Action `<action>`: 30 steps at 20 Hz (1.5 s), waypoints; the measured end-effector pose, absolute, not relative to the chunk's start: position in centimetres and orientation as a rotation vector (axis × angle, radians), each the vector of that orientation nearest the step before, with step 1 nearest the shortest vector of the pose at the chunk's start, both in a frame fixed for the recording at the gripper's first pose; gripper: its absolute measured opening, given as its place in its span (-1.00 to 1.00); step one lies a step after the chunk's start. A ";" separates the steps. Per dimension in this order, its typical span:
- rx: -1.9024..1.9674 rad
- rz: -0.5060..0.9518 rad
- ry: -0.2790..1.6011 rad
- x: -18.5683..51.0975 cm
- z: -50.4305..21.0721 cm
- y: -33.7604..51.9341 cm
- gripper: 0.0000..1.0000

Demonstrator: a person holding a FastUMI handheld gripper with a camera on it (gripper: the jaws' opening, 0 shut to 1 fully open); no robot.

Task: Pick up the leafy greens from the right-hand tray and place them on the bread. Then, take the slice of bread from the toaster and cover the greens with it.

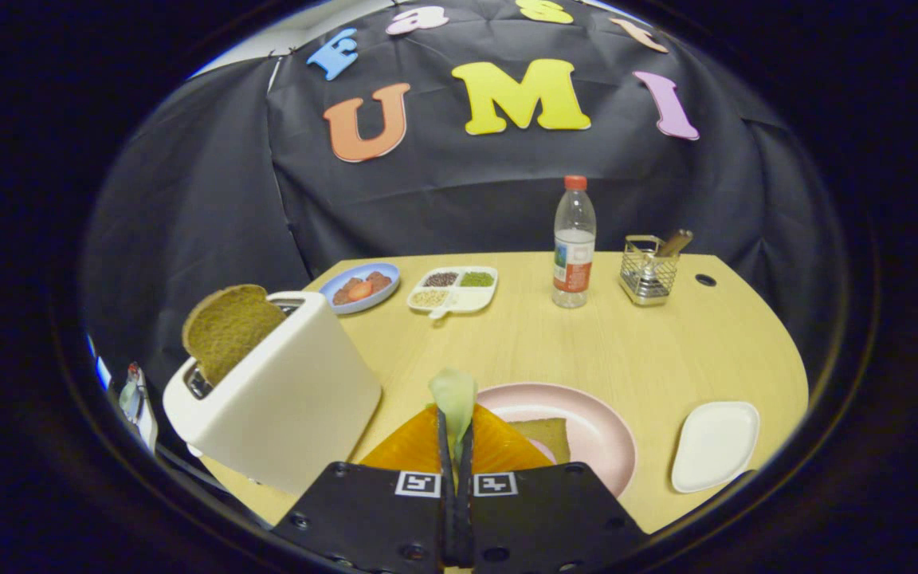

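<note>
- Wooden table spread out ahead, toaster at ten o'clock from the fingers with a brown bread slice standing up out of its slot.
- Pink plate just beyond the fingertips toward one o'clock, bread lying flat on it; orange piece directly under the tips.
- Empty white tray at three o'clock, well apart.
- Gripper level-ish, pointing twelve o'clock, fingers pinched nearly together on the leafy greens, leaf standing upright above the tips.
- Likely next: short shift toward one o'clock to bring the leaf over the bread.
</note>
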State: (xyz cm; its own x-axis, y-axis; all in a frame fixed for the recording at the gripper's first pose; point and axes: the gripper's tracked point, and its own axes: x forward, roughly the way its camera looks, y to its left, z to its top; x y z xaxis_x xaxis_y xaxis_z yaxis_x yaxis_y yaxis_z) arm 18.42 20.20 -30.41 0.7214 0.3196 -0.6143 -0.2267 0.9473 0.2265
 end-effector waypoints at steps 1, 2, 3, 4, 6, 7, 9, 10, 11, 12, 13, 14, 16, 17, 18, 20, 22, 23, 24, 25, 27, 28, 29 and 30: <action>0.132 0.280 0.701 18.8 -31.0 19.3 -0.99; 0.113 0.257 0.694 19.3 -31.3 18.2 -0.99; 0.096 0.232 0.680 19.7 -31.7 17.2 -0.99; 0.091 0.223 0.677 20.1 -32.0 16.6 -0.99; 0.095 0.221 0.688 20.3 -32.8 16.3 -0.99; 0.093 0.215 0.693 20.4 -33.2 15.9 -0.98; 0.067 0.210 0.696 20.4 -33.7 15.7 -0.99; 0.057 0.208 0.702 20.4 -33.9 15.7 -0.91; 0.049 0.200 0.707 20.3 -34.1 15.5 -0.91; 0.046 0.190 0.709 20.3 -34.3 15.3 -0.90; 0.046 0.183 0.714 20.4 -34.3 15.2 -0.63; 0.046 0.182 0.717 20.3 -34.4 15.1 -0.50; 0.011 0.162 0.694 20.2 -34.0 14.4 -0.29; -0.009 0.152 0.676 20.3 -33.6 14.0 -0.03; -0.026 0.144 0.664 20.2 -33.3 13.6 0.24; -0.026 0.143 0.648 19.8 -32.2 13.5 0.77; -0.023 0.127 0.625 19.3 -30.7 13.0 0.95; -0.021 0.128 0.616 18.9 -30.0 13.1 0.94; -0.019 0.128 0.604 18.4 -29.2 13.2 0.94; -0.017 0.122 0.591 18.0 -28.1 13.2 0.94; -0.005 0.125 0.562 16.9 -25.9 13.8 0.94; 0.007 0.132 0.544 16.3 -24.7 14.3 0.94; 0.021 0.137 0.529 15.8 -23.4 14.7 0.94; 0.036 0.149 0.514 15.1 -22.1 15.3 0.94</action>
State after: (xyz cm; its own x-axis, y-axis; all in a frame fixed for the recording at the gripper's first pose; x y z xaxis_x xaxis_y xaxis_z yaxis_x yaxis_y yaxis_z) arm 15.14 15.34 -22.14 0.8603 0.1513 -0.4869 -0.1331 0.9885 0.0718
